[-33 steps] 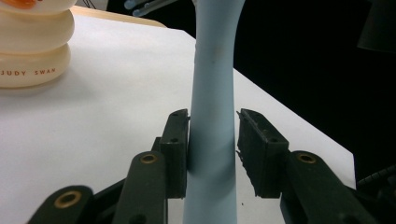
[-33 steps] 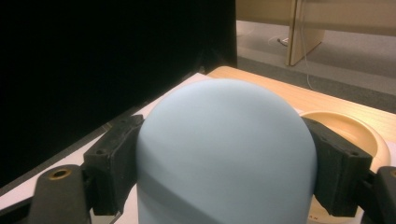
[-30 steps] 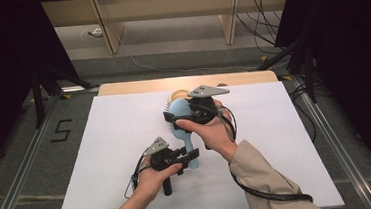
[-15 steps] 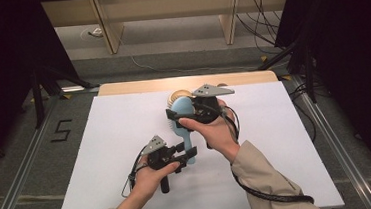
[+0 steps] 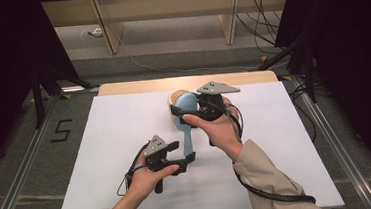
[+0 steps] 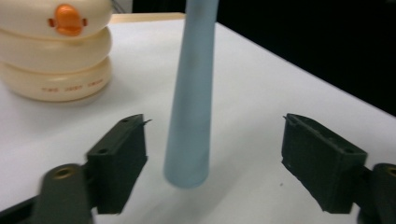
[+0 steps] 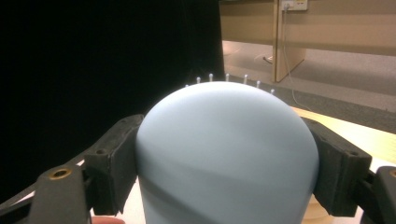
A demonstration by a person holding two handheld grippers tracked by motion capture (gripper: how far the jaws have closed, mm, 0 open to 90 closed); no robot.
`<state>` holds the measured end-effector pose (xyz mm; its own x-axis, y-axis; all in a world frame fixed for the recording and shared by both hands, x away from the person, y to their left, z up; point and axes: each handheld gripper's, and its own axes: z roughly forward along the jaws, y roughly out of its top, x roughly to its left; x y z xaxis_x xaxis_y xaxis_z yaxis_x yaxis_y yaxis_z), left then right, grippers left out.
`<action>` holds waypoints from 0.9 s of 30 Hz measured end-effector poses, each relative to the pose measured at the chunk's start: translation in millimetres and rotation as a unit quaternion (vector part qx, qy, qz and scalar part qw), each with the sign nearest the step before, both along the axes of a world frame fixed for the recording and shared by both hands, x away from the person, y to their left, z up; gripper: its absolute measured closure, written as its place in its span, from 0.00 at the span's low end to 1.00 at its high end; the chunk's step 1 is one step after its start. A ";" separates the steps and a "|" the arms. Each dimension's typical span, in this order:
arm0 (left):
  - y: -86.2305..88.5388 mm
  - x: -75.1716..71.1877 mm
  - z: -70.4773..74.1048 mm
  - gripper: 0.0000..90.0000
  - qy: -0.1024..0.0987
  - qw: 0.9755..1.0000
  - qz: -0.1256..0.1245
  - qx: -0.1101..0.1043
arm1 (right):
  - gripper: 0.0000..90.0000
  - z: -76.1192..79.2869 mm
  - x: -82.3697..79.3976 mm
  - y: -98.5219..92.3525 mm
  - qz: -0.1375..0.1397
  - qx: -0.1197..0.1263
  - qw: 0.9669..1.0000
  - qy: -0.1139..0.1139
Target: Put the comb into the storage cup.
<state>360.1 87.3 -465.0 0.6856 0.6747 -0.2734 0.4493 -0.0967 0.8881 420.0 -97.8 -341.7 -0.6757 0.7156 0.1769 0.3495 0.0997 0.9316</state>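
Centre of high view: right gripper [image 5: 178, 112] fingers clamp blue hairbrush [image 5: 187, 127] head, handle pointing down-frame. Left gripper [image 5: 183, 155] fingers just opening, apart either side of handle tip, not pressing. Handover to right looks done; placing on table [image 5: 111, 140] left. Cream stacked toy [image 6: 53, 51] upper left.

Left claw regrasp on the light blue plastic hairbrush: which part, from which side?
Take the light blue plastic hairbrush low on its tapered round handle, from the free end. The left claw already straddles it, jaws just opened, not touching. The right claw clamps the wide head, so only the handle is free.
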 end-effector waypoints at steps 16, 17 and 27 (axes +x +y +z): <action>39.2 -6.0 8.3 0.00 -0.036 0.995 0.055 0.074 | 0.24 3.5 3.7 -11.0 -0.023 0.011 1.000 -0.011; 42.2 -5.9 8.5 0.00 -0.038 0.995 0.057 0.076 | 0.24 3.7 4.1 -11.6 -0.025 0.010 1.000 -0.012; 65.0 -5.3 9.4 0.00 -0.042 0.992 0.084 0.087 | 0.24 6.0 7.0 -17.6 -0.033 0.008 0.999 -0.014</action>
<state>354.8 152.3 -455.5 0.5750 0.8132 -0.0897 0.3967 -0.1812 0.8999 427.0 -115.4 -335.7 -0.6314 0.7566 0.1703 0.3283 0.0619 0.9425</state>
